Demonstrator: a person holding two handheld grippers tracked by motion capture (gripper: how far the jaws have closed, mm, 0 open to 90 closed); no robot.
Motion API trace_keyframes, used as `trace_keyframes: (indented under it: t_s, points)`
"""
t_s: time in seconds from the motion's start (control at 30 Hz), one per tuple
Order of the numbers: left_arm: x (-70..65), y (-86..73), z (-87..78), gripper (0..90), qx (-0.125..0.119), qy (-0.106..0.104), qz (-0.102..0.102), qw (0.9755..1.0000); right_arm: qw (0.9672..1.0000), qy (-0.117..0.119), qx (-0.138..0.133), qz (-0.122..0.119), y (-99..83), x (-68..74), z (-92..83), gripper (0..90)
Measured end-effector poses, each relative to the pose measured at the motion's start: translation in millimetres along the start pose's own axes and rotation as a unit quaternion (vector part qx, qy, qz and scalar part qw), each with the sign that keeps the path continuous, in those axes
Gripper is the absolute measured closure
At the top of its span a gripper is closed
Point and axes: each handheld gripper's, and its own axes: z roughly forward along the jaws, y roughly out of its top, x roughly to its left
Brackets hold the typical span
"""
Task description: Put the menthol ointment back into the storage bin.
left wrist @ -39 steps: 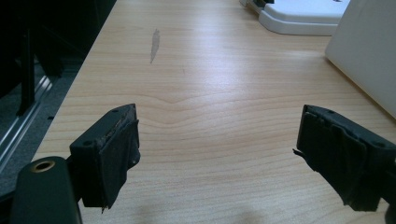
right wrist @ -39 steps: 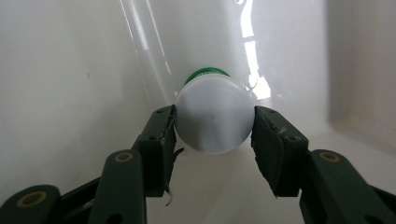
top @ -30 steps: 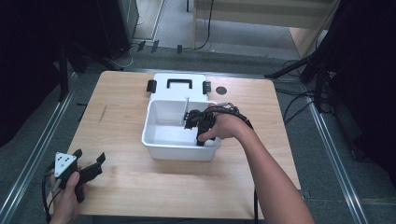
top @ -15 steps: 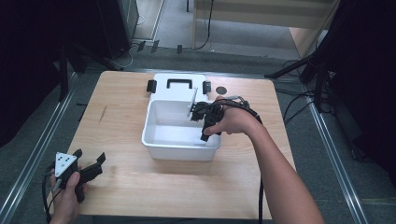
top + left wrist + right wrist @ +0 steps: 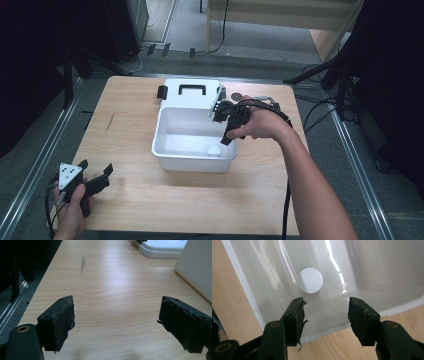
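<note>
A light wooden table (image 5: 250,200) carries everything, with a dark scuff mark (image 5: 83,263) on its left part. Near the middle of the table sits a white plastic tub (image 5: 172,152), open at the top, glossy inside. Behind it, touching or just beside its far wall, lies a flat white lid (image 5: 192,97) with a black handle (image 5: 192,89) and a black clip at its left edge. A small dark round object (image 5: 236,95) lies on the table just right of the lid; what it is cannot be told.

The right gripper (image 5: 226,131) is held by the person's right hand (image 5: 260,125) above the tub's right side, tilted down into it. In the right gripper view its jaws stand apart with nothing between them, released, over the tub's near inner corner.

The left gripper (image 5: 95,175) rests low at the table's near left corner in the left hand (image 5: 72,210), a grey three-cornered plate (image 5: 69,173) on top. In the left gripper view its jaws are spread wide over bare wood, empty.

A small white disc (image 5: 310,280) lies flat on the tub's floor, near the front right corner, just beyond the right gripper's jaw tips and apart from them.
</note>
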Motion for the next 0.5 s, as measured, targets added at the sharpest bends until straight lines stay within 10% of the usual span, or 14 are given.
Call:
trace_keyframes:
  t_s: [0.5]
  points:
    - [0.1,0.1,0.1,13.8,0.000,0.001,-0.001,1.0000,0.9995,-0.010,-0.012,0.029,-32.3,-11.8,-18.3,47.6]
